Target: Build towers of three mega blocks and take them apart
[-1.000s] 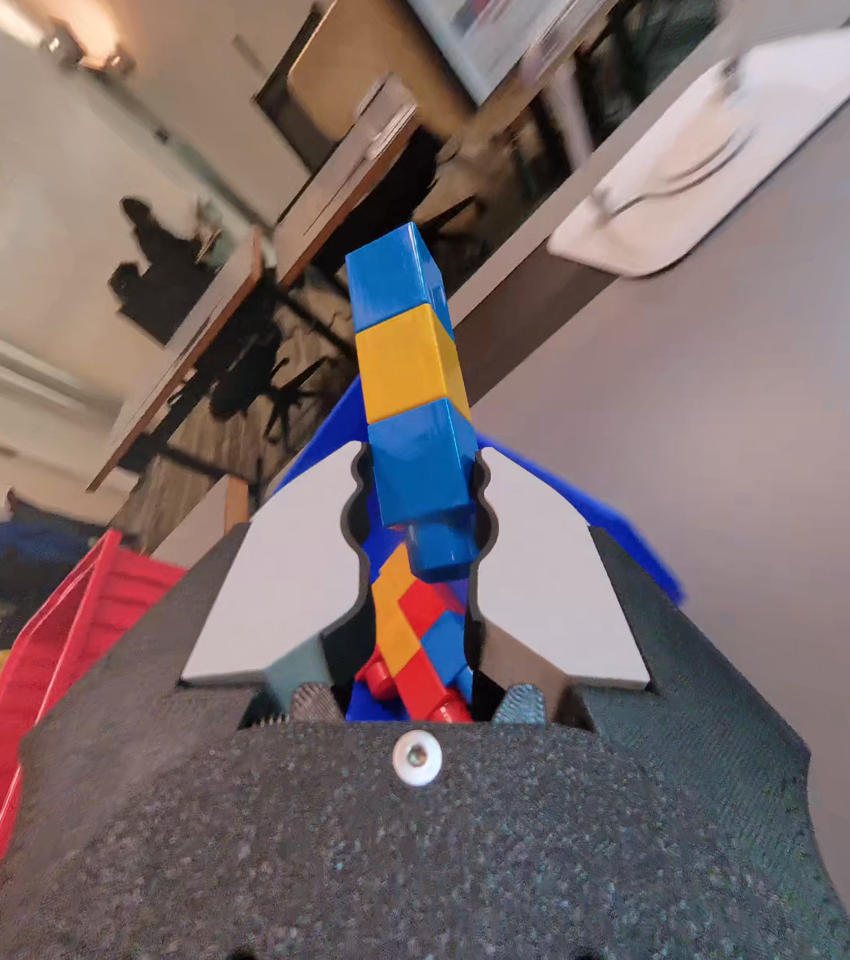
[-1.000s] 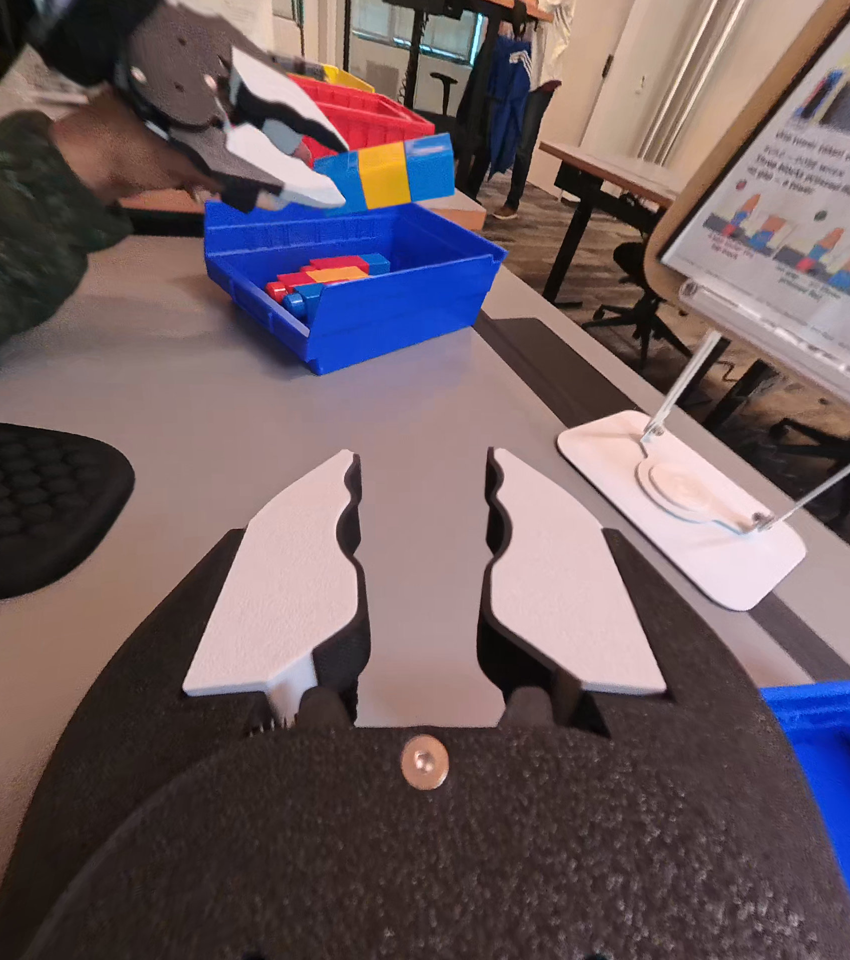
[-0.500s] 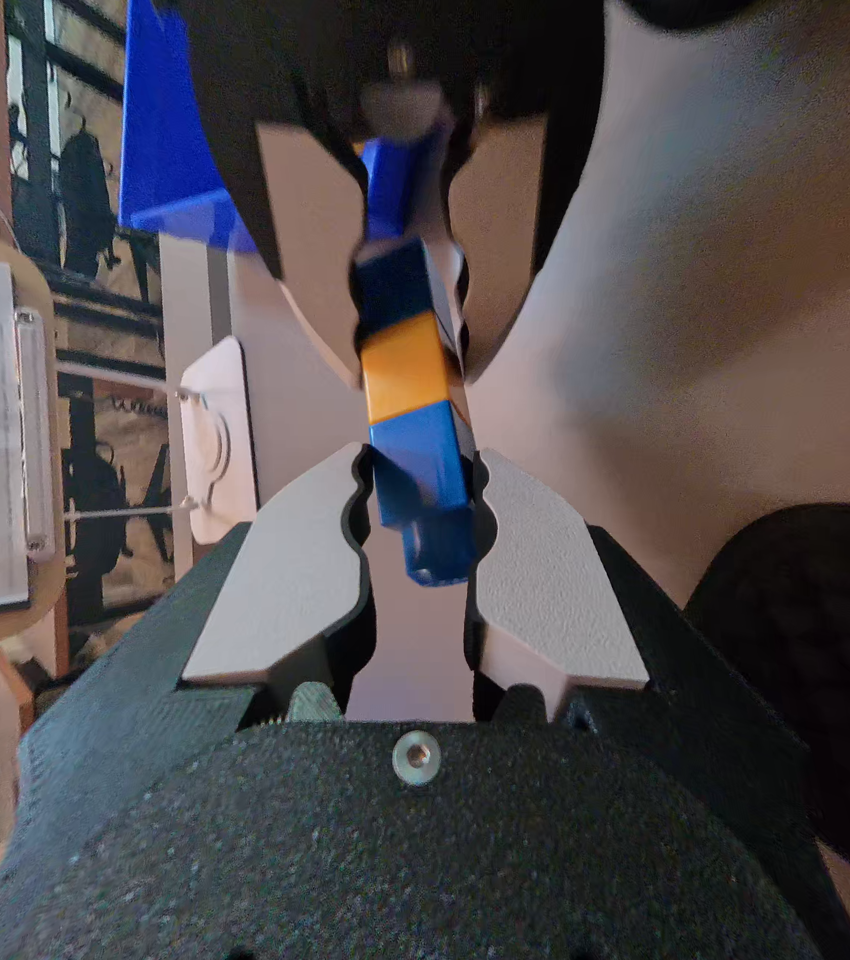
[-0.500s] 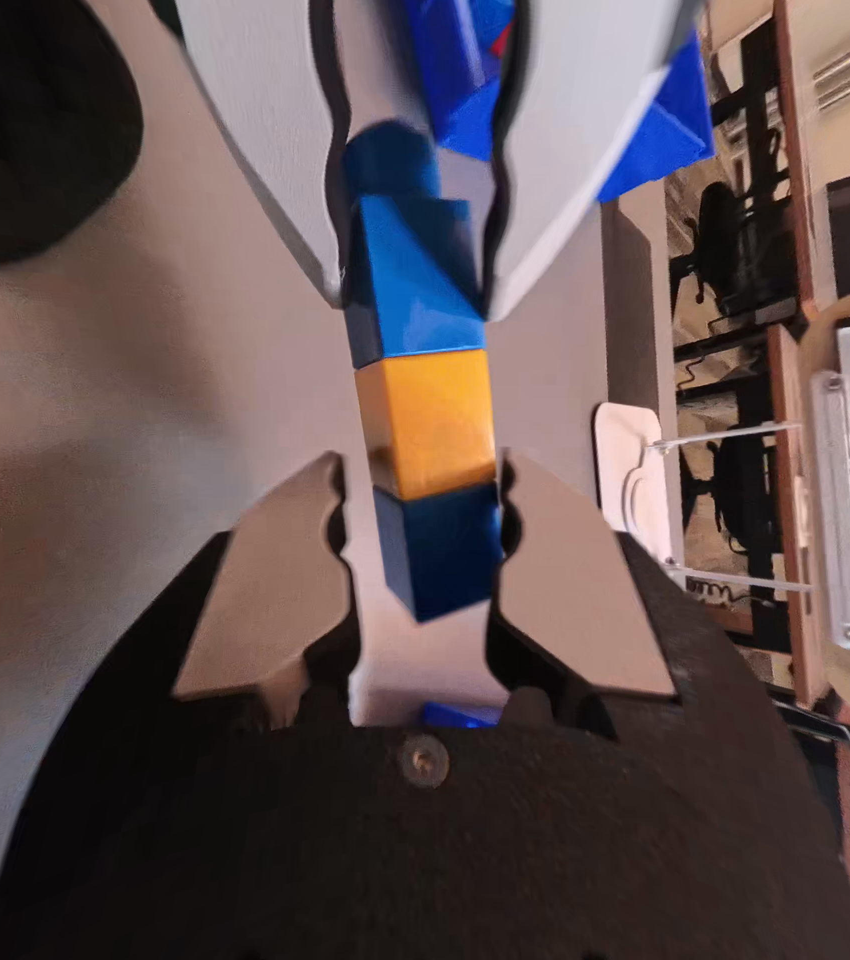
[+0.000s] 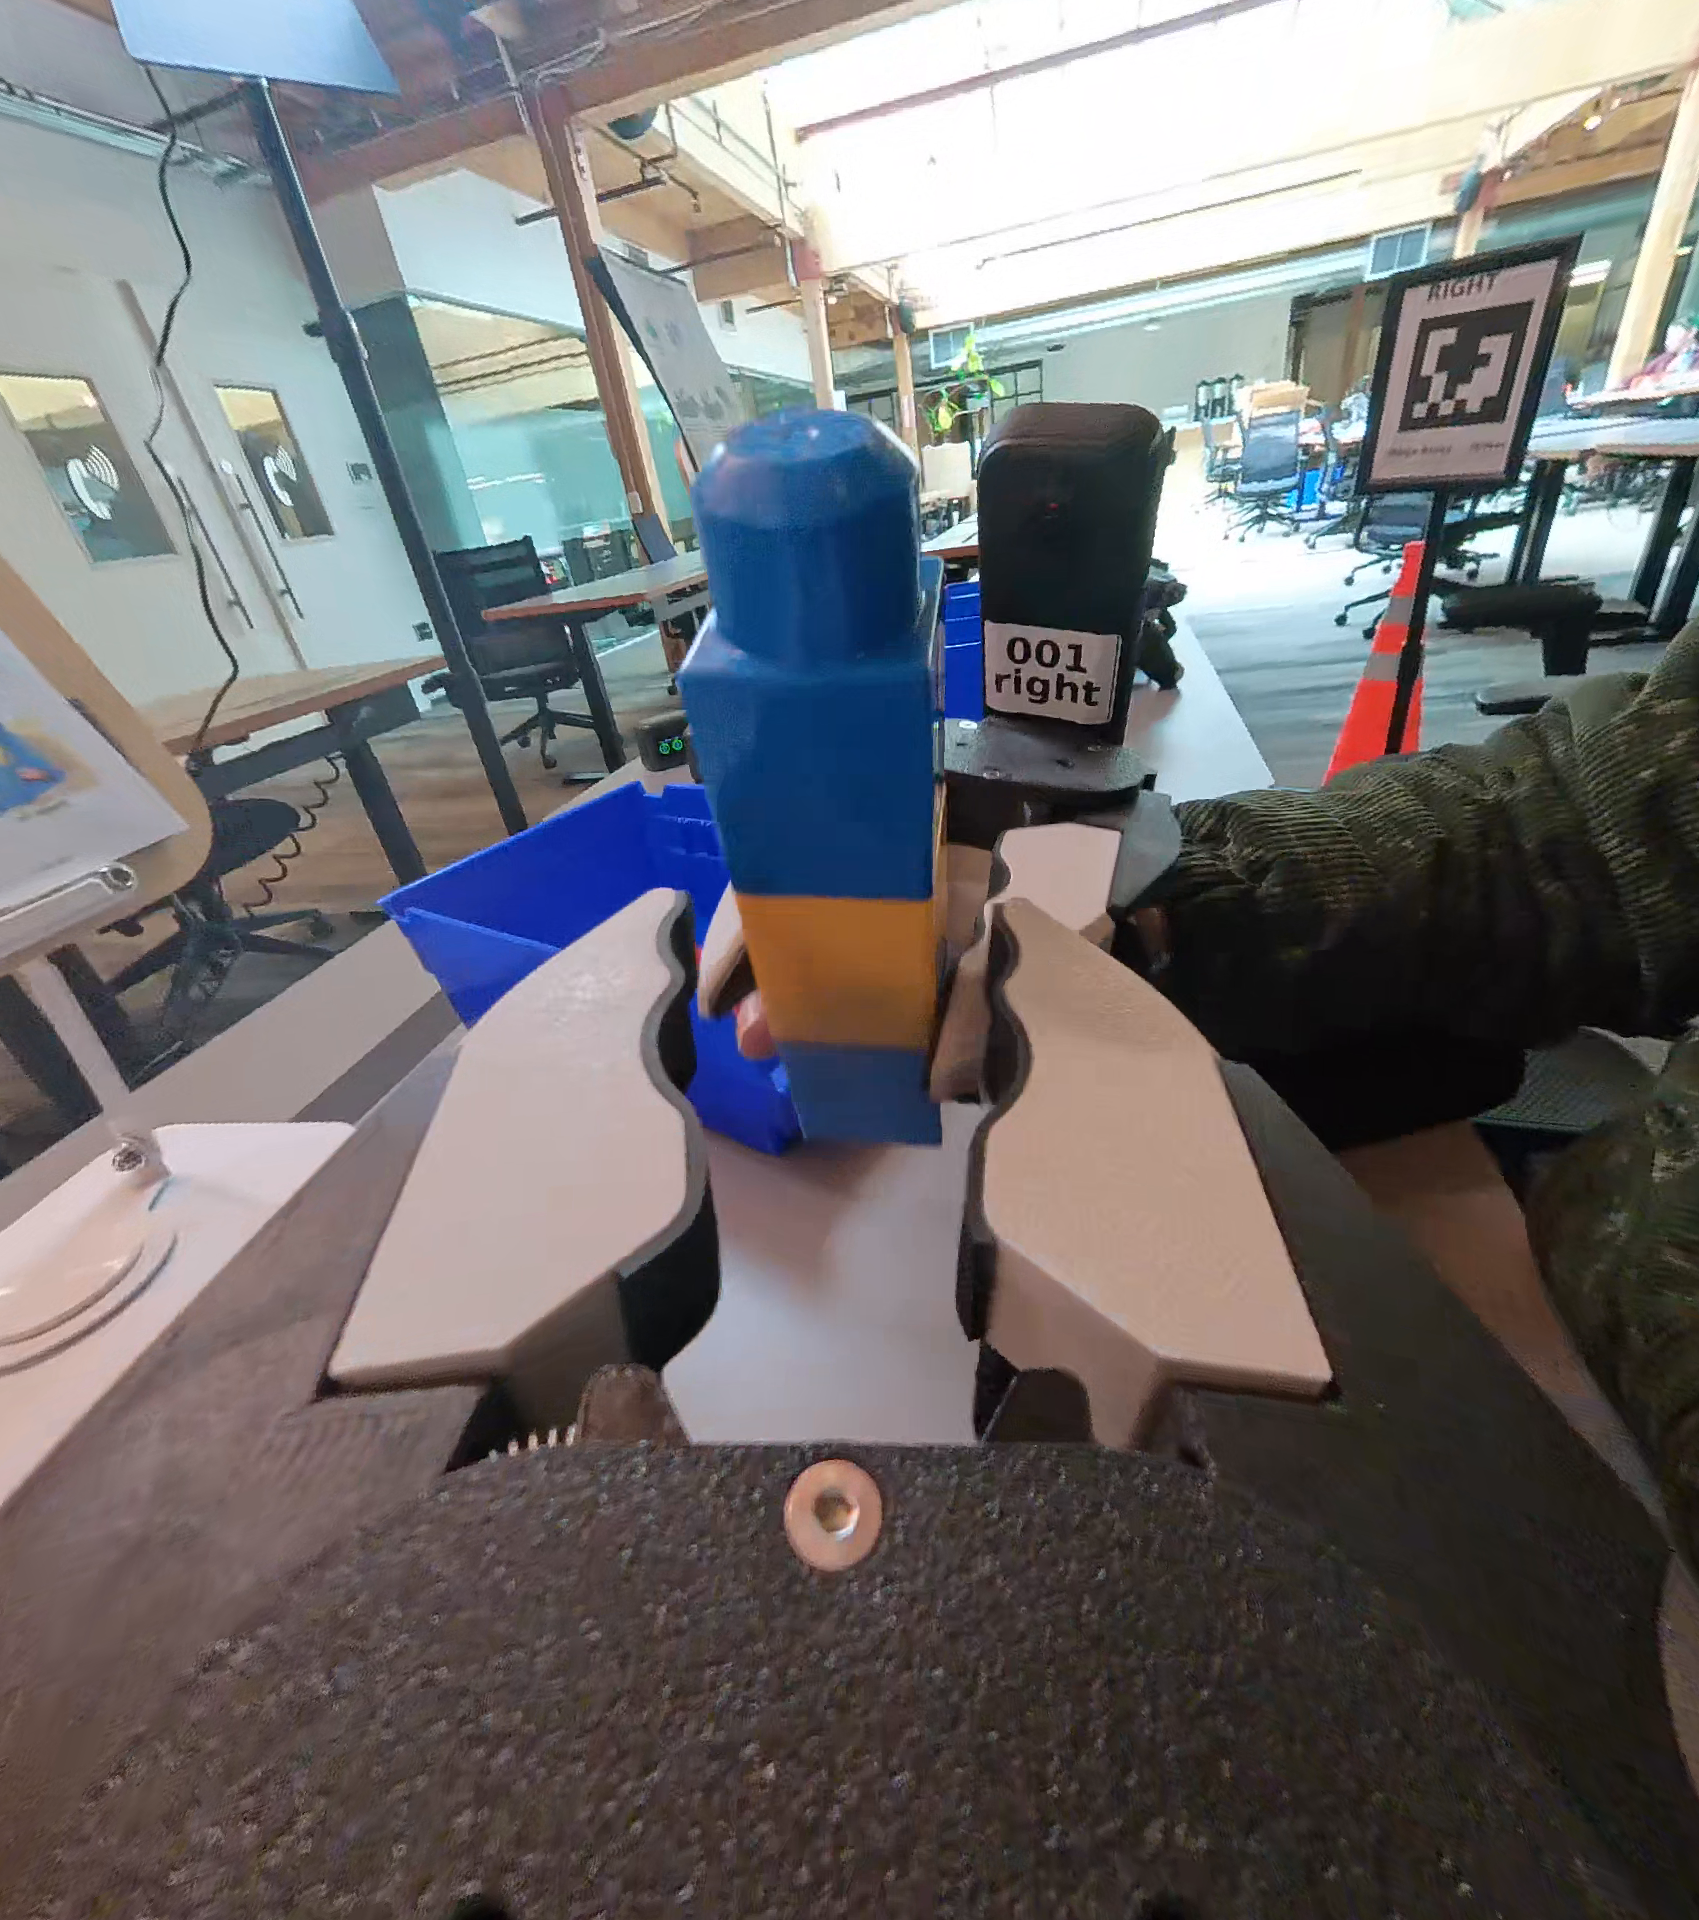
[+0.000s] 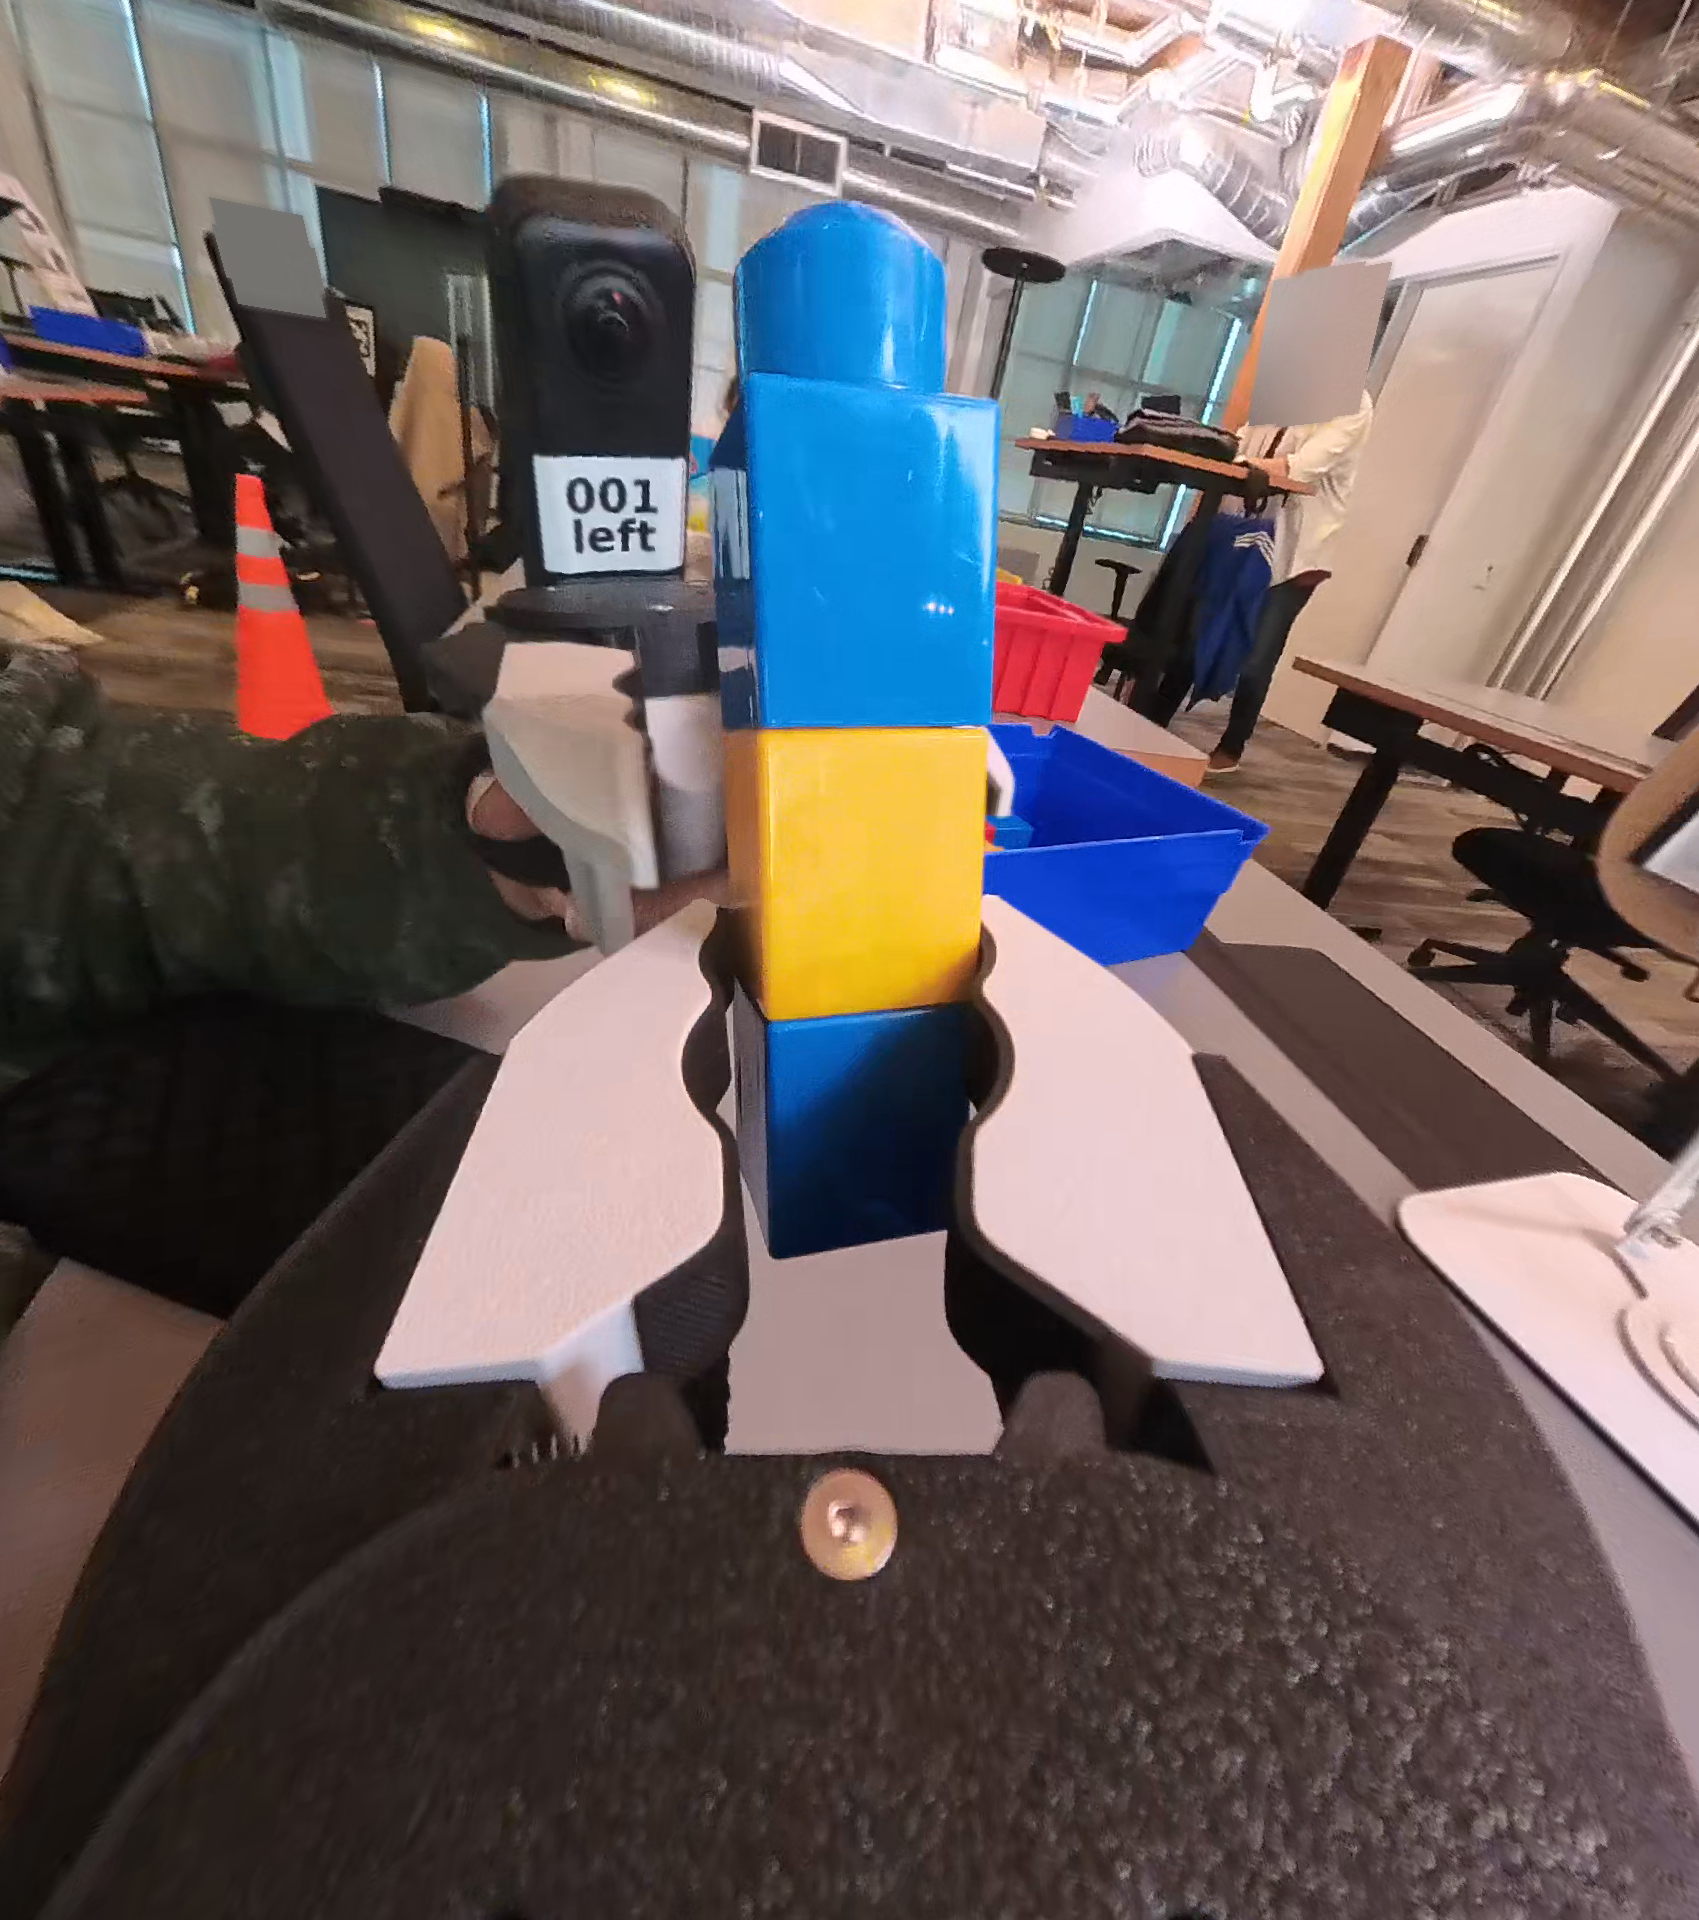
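A three-block tower, blue (image 6: 850, 561) on yellow (image 6: 850, 862) on blue (image 6: 855, 1132), stands upright on the grey table (image 6: 855, 1351) with its stud on top. My right gripper (image 6: 850, 925) is shut on the tower, with its pads against the bottom blue block and the lower edge of the yellow one. In the left wrist view the tower (image 5: 824, 831) stands just past my left gripper (image 5: 837, 909). That gripper is open, with a gap on each side of the tower. The right gripper's fingers (image 5: 720, 966) flank the tower's lower part from the far side.
A blue bin (image 6: 1115, 873) with loose blocks stands behind the tower, and a red bin (image 6: 1042, 644) stands farther back. A white stand base (image 6: 1603, 1299) lies on the right. A black mat (image 6: 149, 1143) and a green sleeve (image 5: 1551, 883) are beside the grippers. Both grippers' tips are close together, under 4 cm apart.
The tower, held sideways between both grippers half a second ago, now stands upright on the table. My left gripper has opened and let go; my right gripper has closed on the bottom block.
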{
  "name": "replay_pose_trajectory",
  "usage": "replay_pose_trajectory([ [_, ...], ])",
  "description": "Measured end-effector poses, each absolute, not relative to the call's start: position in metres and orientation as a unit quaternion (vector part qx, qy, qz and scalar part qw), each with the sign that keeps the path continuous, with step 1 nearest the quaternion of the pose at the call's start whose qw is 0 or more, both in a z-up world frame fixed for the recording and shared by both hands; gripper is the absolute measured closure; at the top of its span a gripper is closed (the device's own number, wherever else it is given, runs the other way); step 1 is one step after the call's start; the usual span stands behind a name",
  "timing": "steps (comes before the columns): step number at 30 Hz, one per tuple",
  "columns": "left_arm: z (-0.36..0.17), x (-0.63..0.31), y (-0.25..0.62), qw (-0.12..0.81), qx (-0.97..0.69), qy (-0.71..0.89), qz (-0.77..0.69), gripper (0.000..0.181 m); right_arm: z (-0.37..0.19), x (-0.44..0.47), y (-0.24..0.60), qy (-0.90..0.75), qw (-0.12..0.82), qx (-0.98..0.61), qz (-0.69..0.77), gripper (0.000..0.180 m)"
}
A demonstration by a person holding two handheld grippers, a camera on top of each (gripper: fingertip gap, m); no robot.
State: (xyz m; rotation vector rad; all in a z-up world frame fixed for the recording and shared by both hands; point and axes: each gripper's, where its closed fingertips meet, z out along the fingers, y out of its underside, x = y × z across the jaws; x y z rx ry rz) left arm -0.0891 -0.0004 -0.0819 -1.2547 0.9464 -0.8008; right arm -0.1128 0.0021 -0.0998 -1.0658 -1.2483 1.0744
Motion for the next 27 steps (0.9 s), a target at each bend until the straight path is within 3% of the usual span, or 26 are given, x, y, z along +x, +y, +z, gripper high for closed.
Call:
replay_pose_trajectory([
  [2, -0.089, -0.083, 0.000, 0.636, -0.552, 0.422, -0.336, 0.143, -0.107, -0.119, -0.003, -0.534, 0.551, -0.452, 0.455, 0.138],
  [6, -0.101, -0.085, 0.001, 0.621, -0.571, 0.437, -0.312, 0.144, -0.122, -0.123, -0.004, -0.551, 0.517, -0.471, 0.455, 0.137],
  [8, -0.108, -0.094, 0.009, 0.615, -0.591, 0.444, -0.274, 0.144, -0.130, -0.121, 0.000, -0.575, 0.489, -0.488, 0.438, 0.122],
  [11, -0.134, -0.113, 0.023, 0.579, -0.634, 0.478, -0.184, 0.144, -0.128, -0.109, 0.011, -0.597, 0.491, -0.496, 0.396, 0.116],
  [20, -0.213, -0.125, 0.037, 0.456, -0.659, 0.597, 0.049, 0.144, -0.158, -0.102, 0.005, -0.700, 0.467, -0.479, 0.250, 0.138],
  [22, -0.220, -0.127, 0.038, 0.441, -0.657, 0.607, 0.074, 0.144, -0.168, -0.102, 0.007, -0.712, 0.460, -0.481, 0.225, 0.150],
  [27, -0.222, -0.128, 0.035, 0.438, -0.662, 0.607, 0.052, 0.144, -0.181, -0.098, 0.016, -0.727, 0.449, -0.490, 0.173, 0.150],
])
